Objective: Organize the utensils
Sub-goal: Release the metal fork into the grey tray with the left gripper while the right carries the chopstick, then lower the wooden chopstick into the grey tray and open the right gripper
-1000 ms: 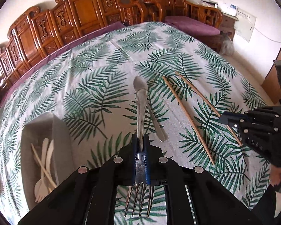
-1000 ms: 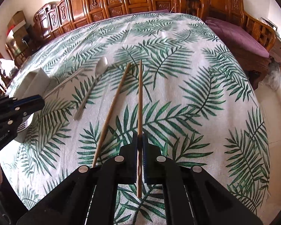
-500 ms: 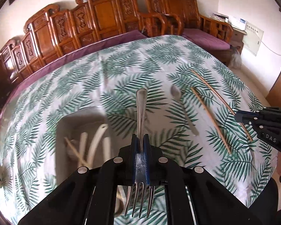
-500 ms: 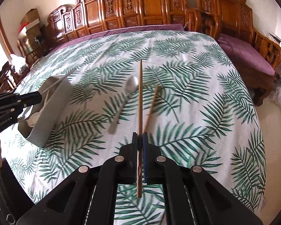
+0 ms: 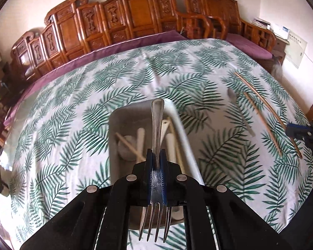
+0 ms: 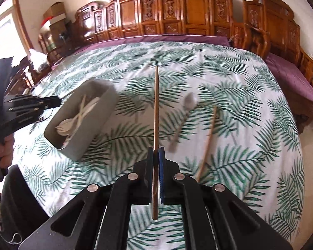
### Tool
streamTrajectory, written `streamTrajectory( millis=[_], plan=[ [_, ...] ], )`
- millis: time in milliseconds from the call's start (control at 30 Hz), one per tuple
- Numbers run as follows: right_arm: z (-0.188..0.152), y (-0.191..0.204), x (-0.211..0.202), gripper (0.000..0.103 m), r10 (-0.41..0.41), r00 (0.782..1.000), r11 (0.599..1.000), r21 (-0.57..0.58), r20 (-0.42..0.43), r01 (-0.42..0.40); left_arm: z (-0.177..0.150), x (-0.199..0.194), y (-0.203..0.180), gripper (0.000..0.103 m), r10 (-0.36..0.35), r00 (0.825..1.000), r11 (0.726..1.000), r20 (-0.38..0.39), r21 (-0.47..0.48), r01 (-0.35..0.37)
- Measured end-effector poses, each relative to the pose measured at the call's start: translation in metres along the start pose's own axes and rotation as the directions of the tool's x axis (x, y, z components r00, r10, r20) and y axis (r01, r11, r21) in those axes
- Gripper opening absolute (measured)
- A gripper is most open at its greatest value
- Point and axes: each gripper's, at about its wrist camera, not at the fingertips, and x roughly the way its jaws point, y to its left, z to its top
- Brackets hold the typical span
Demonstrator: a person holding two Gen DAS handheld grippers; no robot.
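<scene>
Landmark: the grey bin (image 6: 87,123) on the table (image 5: 135,79), which wears a palm-leaf cloth.
Inside the bin: pale plastic cutlery (image 6: 77,116) and a wooden stick (image 5: 129,145), lying mostly along its length.
Surroundings: carved wooden chairs (image 6: 189,10) with purple cushions stand beyond the far edge of the table, well apart from the bin.
Left tongs (image 5: 155,156): clamped narrow on a metal fork (image 5: 157,125) — held above the bin's open top, long axis running along the bin, handle end pointing away from the camera, tines back toward it.
Right tongs (image 6: 155,154): pinched tight on one chopstick (image 6: 155,104) — lifted off the cloth to the right of the bin, long axis pointing away toward the chairs.
Still on the cloth: a metal spoon (image 6: 183,116) and the second chopstick (image 6: 208,141), both right of the bin, beyond the held chopstick, lying roughly parallel with each other, the spoon's bowl at the far end.
In the way: nothing lies between the fork and the bin's opening.
</scene>
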Motion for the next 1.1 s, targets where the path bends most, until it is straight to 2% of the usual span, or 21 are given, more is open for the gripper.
streamTrajectory(
  millis=[367,600,800,1100],
  plan=[
    [0.004,0.061,0.005,0.006,0.068,0.998,0.994,-0.088,-0.012,-0.068,-0.012,0.006,0.021,0.006,0.014,1.0,1.0,-0.017,-0.02,-0.015],
    [0.018,0.097,0.015,0.006,0.102,0.995,0.989,-0.111,-0.012,-0.103,-0.015,0.008,0.033,0.007,-0.01,1.0,0.999,-0.013,-0.047,0.009],
    [0.028,0.121,0.028,0.006,0.113,0.993,0.986,-0.123,-0.028,-0.115,-0.019,-0.005,0.049,0.007,-0.032,0.999,0.996,0.032,-0.086,0.034],
    [0.04,0.141,0.054,0.006,0.117,0.992,0.988,-0.098,-0.051,-0.121,-0.04,-0.046,0.074,0.007,-0.031,0.994,0.993,0.102,-0.108,0.042]
  ],
)
